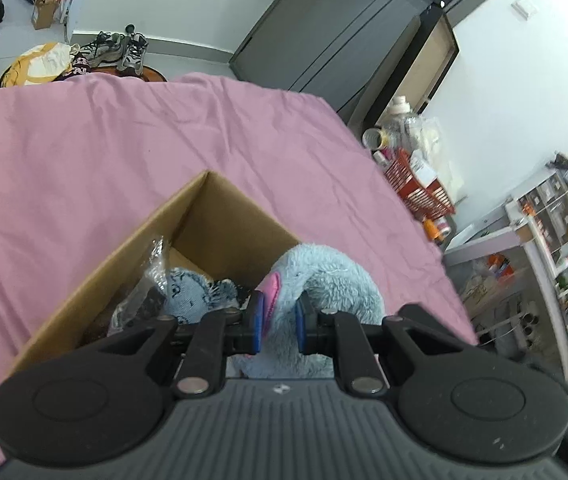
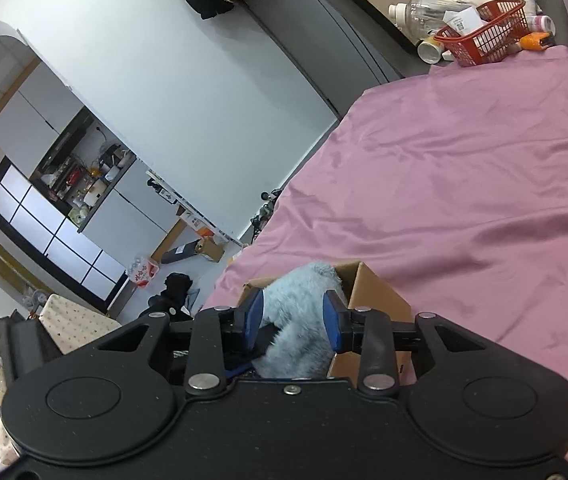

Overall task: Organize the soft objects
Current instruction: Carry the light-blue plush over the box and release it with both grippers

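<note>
A fluffy light-blue plush toy point(image 1: 323, 284) with a pink part is held over the near right edge of an open cardboard box point(image 1: 124, 248) on the pink bed. My left gripper point(image 1: 278, 322) is shut on the plush. My right gripper point(image 2: 293, 322) is also shut on the same blue plush point(image 2: 299, 292), above the box point(image 2: 375, 284). Inside the box lie a blue knitted item point(image 1: 184, 292) and a clear plastic bag point(image 1: 148, 280) with dark contents.
The pink bedsheet point(image 1: 124, 152) spreads wide around the box. A red basket point(image 1: 415, 184) with bottles stands by the bed's far right edge. Shoes point(image 1: 120, 50) and clothes lie on the floor beyond the bed. A shelf rack point(image 1: 555, 248) stands at right.
</note>
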`<action>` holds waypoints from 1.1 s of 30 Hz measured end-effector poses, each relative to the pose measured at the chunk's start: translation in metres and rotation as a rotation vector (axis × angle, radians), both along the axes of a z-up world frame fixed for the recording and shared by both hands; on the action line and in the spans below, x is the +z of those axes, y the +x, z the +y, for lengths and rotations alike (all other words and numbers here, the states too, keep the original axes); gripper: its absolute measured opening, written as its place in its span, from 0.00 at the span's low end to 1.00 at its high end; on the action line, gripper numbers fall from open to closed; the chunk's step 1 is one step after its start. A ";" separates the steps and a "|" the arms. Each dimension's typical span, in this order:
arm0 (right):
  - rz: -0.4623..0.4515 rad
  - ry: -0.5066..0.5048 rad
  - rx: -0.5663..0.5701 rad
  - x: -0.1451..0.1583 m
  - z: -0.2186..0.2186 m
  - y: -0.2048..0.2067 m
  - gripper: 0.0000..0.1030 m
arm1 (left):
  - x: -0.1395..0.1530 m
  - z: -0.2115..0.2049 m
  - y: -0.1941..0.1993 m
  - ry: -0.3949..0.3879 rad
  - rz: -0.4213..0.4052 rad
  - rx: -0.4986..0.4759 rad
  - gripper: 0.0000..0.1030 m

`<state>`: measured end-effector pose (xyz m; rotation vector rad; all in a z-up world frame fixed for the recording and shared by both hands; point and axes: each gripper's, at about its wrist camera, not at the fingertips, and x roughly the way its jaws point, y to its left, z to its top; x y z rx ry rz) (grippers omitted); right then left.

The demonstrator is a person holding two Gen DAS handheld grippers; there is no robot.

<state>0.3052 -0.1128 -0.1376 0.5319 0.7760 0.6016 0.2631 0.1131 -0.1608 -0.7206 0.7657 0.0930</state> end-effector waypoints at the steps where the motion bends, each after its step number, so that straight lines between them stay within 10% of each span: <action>1: 0.001 -0.001 -0.005 0.000 -0.001 0.000 0.33 | -0.002 -0.001 0.002 0.017 0.003 -0.008 0.14; 11: 0.010 -0.034 -0.043 0.002 -0.009 -0.006 0.33 | -0.011 -0.001 0.009 0.057 0.095 -0.050 0.19; 23: 0.026 -0.084 -0.102 0.016 -0.023 -0.029 0.48 | 0.026 -0.003 -0.015 0.097 0.093 -0.049 0.60; 33: 0.034 -0.125 -0.196 0.036 -0.039 -0.064 0.70 | 0.062 -0.017 -0.040 0.207 0.106 -0.112 0.74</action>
